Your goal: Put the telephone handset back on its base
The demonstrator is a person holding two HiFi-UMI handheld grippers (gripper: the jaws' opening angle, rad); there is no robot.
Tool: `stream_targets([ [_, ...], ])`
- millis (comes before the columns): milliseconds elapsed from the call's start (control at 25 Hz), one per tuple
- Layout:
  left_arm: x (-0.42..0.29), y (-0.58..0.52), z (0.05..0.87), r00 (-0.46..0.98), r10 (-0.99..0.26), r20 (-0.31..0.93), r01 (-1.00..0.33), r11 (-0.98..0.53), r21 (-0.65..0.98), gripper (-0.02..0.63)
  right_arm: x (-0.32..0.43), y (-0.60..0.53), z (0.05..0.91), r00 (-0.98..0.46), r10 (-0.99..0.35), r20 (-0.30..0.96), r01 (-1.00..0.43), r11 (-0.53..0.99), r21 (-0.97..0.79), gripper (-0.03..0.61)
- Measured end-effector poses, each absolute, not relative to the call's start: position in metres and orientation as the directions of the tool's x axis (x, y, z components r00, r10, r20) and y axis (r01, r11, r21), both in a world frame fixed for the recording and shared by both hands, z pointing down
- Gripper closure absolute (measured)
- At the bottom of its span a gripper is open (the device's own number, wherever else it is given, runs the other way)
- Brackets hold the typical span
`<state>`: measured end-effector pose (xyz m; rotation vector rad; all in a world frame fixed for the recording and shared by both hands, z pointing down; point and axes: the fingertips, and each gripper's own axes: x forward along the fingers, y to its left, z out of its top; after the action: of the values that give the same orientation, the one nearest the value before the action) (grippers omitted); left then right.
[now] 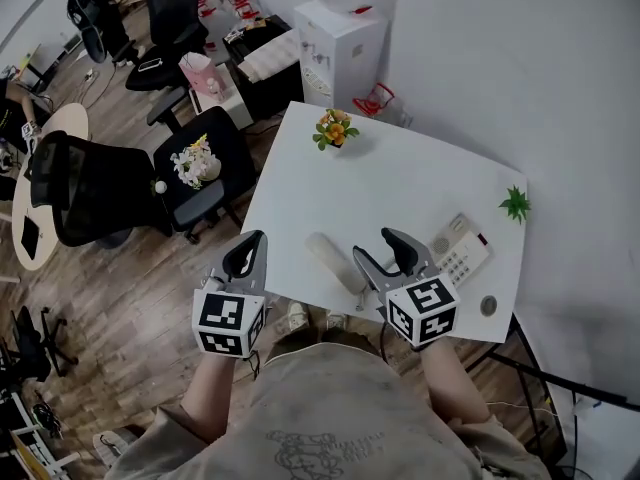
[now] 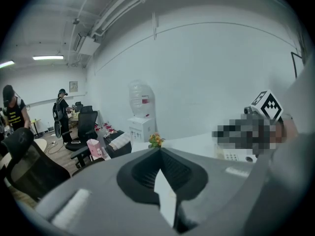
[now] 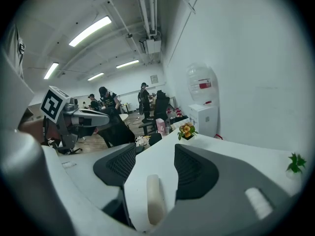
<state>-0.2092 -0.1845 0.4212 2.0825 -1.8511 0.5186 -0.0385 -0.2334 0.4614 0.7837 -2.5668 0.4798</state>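
A cream telephone handset [image 1: 335, 260] lies off its base on the white table [image 1: 400, 183], near the front edge. Its base [image 1: 460, 250], with a keypad, sits to the right of it. My right gripper [image 1: 378, 248] hovers open between handset and base. In the right gripper view the handset [image 3: 153, 198] shows low between the spread jaws of the right gripper [image 3: 155, 163], not touched. My left gripper [image 1: 250, 248] is held off the table's left edge, shut and empty. In the left gripper view the pads of the left gripper [image 2: 158, 154] meet, and the base [image 2: 236, 155] shows beyond them.
A pot of orange flowers [image 1: 335, 128] stands at the table's far left corner and a small green plant [image 1: 515, 204] at its right edge. A round disc [image 1: 488, 306] lies near the front right corner. Black office chairs [image 1: 100, 188] and a water dispenser [image 1: 340, 38] stand around.
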Motion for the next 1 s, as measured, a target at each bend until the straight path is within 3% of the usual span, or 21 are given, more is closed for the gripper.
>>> stream_targets([
  [320, -0.236, -0.181, 0.489, 0.135, -0.807, 0.575, -0.990, -0.127, 0.054, 0.612, -0.080, -0.210, 0.543, -0.719, -0.271, 0.640, -0.517, 0.824, -0.231, 0.287],
  [1000, -0.267, -0.166, 0.614, 0.164, -0.635, 0.755, -0.984, -0.164, 0.075, 0.612, -0.092, -0.196, 0.695, -0.511, -0.145, 0.847, -0.558, 0.805, -0.199, 0.264],
])
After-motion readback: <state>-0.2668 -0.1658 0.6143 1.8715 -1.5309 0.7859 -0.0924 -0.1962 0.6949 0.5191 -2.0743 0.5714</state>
